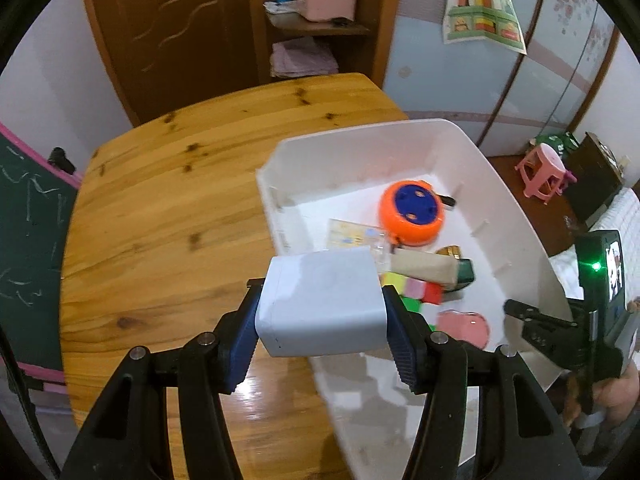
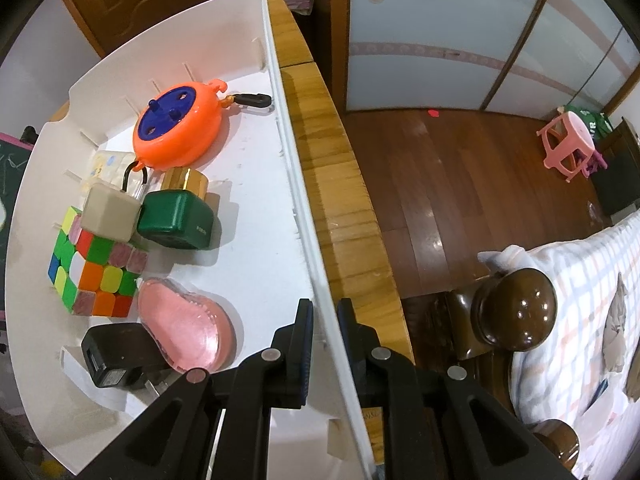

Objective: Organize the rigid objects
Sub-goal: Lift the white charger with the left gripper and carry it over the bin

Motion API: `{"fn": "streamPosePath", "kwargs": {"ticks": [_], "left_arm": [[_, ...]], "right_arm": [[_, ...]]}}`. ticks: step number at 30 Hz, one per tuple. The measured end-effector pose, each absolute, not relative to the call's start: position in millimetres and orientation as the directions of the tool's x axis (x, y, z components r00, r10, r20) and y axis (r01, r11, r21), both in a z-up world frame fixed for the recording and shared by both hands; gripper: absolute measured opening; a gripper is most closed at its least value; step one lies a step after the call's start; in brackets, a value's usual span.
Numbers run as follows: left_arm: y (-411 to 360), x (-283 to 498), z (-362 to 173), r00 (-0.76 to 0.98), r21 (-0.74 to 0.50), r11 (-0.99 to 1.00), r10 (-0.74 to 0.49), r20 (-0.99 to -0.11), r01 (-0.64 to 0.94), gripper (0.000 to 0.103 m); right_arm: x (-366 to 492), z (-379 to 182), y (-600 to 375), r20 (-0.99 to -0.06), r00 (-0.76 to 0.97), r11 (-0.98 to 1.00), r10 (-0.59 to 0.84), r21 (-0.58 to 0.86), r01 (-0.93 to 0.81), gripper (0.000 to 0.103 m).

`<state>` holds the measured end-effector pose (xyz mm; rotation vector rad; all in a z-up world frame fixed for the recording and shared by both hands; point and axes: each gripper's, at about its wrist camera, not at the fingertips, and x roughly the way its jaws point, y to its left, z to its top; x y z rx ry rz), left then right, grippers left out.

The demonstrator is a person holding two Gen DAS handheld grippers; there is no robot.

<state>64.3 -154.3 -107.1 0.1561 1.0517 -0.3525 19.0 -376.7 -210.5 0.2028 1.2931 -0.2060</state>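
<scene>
The left tool [image 1: 322, 314] grips a white box [image 1: 320, 304] above the wooden surface [image 1: 168, 208] beside the bin [image 2: 288, 152], whose wall the right tool [image 2: 325, 334] pinches.

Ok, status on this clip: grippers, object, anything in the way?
Left gripper shut on white charger, at the bin's near edge. Right gripper clamps white bin wall. Cube, pink case below drop zone.

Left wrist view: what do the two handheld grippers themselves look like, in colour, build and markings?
The left gripper has black linkage arms with silver pivot pins and ribbed blue pads. The right gripper shares that black frame, silver pins and blue pads; seen from the left wrist view, it carries a small lit screen and a green light.
</scene>
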Motion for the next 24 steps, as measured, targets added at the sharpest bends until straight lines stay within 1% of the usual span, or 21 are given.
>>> {"fn": "streamPosePath", "kwargs": {"ticks": [19, 24], "left_arm": [[-210, 77, -139, 0.374, -0.053, 0.933, -0.194, -0.907, 0.357, 0.061], [-215, 79, -139, 0.384, -0.045, 0.932, -0.192, -0.903, 0.359, 0.061]], "right_arm": [[19, -211, -378, -0.961, 0.278, 0.969, 0.000, 0.069, 0.237, 0.019], [18, -211, -378, -0.960, 0.281, 0.969, 0.004, 0.072, 0.235, 0.020]]}}
